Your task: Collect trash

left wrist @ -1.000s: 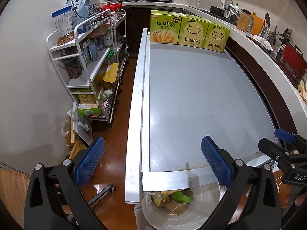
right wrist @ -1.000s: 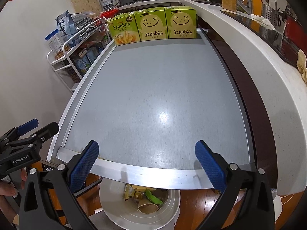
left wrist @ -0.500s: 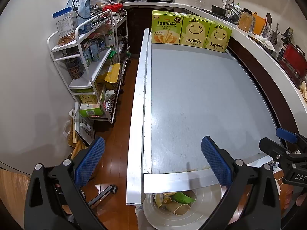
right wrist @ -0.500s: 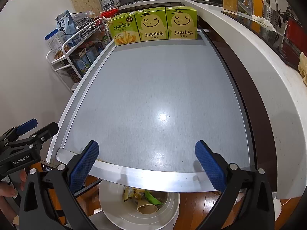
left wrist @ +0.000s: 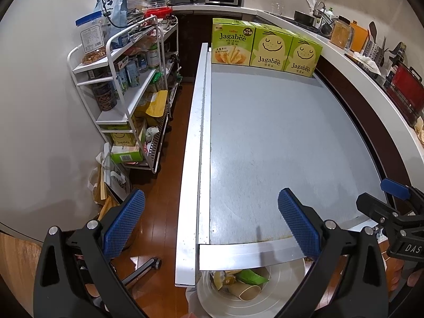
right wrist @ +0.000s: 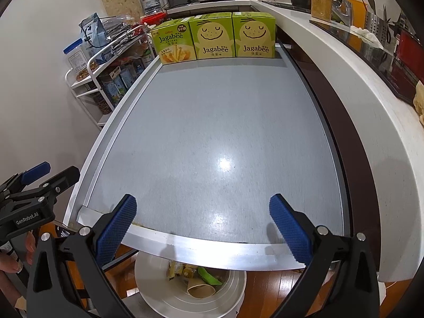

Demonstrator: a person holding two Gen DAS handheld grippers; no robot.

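Left of the left gripper (left wrist: 210, 217), beyond its left finger, stands a white shelf rack (left wrist: 124, 84) packed with jars and packets. The left gripper is spread wide with nothing between its blue pads. Ahead of its fingers stretches the grey tabletop (left wrist: 278, 137), bare except for 3 green boxes (left wrist: 266, 46) lined up at the far edge. Below and just behind the fingertips, under the table's metal rim, sits the white bin (left wrist: 281, 294) holding the trash (left wrist: 239, 281): a paper cup, a green scrap and yellowish wrappers. To the right, the right gripper (right wrist: 202, 224) is likewise released and empty, its fingers framing the near table edge, with the bin directly beneath them.

Judging from the bare surface, collecting looks finished or nearly so. The risks I see are small: the bin sits partly tucked under the rim, so anything dropped from above the rim could bounce off the metal onto the wooden floor; the 2 grippers are close together at the edge and could knock each other; a careless sweep forward could topple the boxes, which are probably not trash.

Readable writing: "Jagabee" on all 3 boxes, "Calbee" and "5" on the leftmost; "GenRobot.AI" on the left gripper; "DAS" on the right gripper's body.
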